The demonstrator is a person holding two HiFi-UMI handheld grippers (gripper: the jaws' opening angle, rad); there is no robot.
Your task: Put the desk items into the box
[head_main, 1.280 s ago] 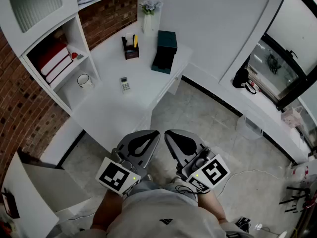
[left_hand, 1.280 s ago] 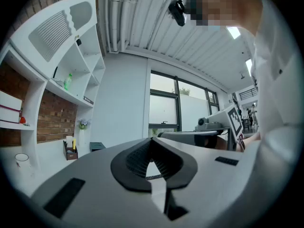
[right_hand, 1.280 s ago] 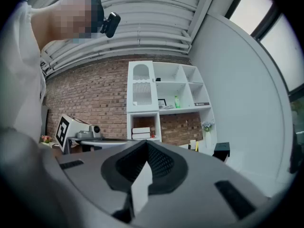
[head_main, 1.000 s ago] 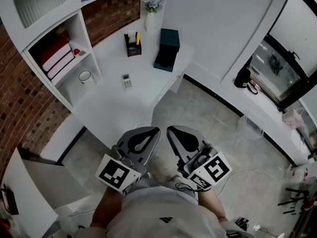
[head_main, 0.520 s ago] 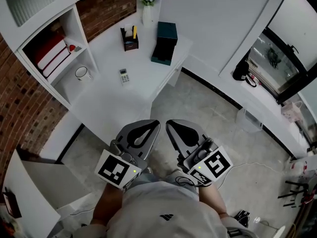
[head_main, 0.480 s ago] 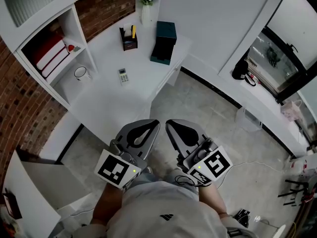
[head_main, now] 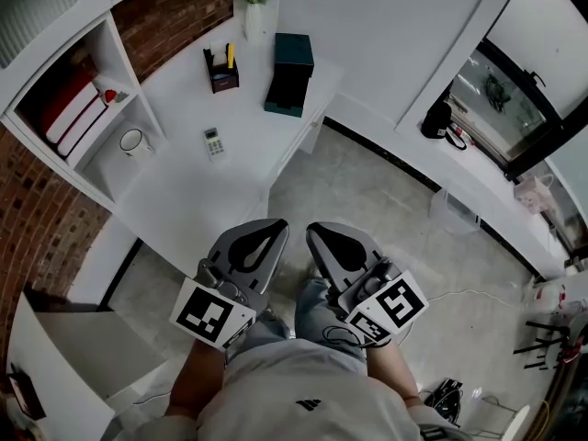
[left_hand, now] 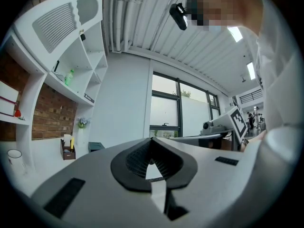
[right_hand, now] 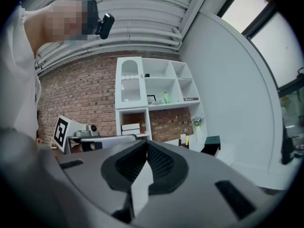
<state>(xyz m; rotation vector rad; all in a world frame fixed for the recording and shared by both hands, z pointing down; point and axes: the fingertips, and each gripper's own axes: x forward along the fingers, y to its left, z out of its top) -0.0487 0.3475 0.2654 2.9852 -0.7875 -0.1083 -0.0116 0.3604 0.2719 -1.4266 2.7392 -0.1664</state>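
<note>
A white desk (head_main: 197, 200) at upper left carries a dark teal box (head_main: 289, 73), a brown pen holder (head_main: 219, 70), a small white remote (head_main: 213, 142) and a white mug (head_main: 133, 142). The box (left_hand: 96, 146) and pen holder (left_hand: 68, 148) show small and far off in the left gripper view, and the box (right_hand: 212, 144) again in the right gripper view. My left gripper (head_main: 276, 228) and right gripper (head_main: 315, 233) are side by side over the floor, short of the desk's near corner. Both are shut with nothing between the jaws (left_hand: 151, 145) (right_hand: 146, 150).
A vase of flowers (head_main: 253, 5) stands at the desk's back. White shelving (head_main: 83, 81) with red books (head_main: 66, 108) lines the brick wall on the left. A windowed wall with a long sill (head_main: 478, 200) runs on the right. Cables (head_main: 450, 395) lie on the grey floor.
The desk and its items have shifted up and left in the head view. A knee in jeans now shows under the grippers. Both grippers stay shut, side by side.
</note>
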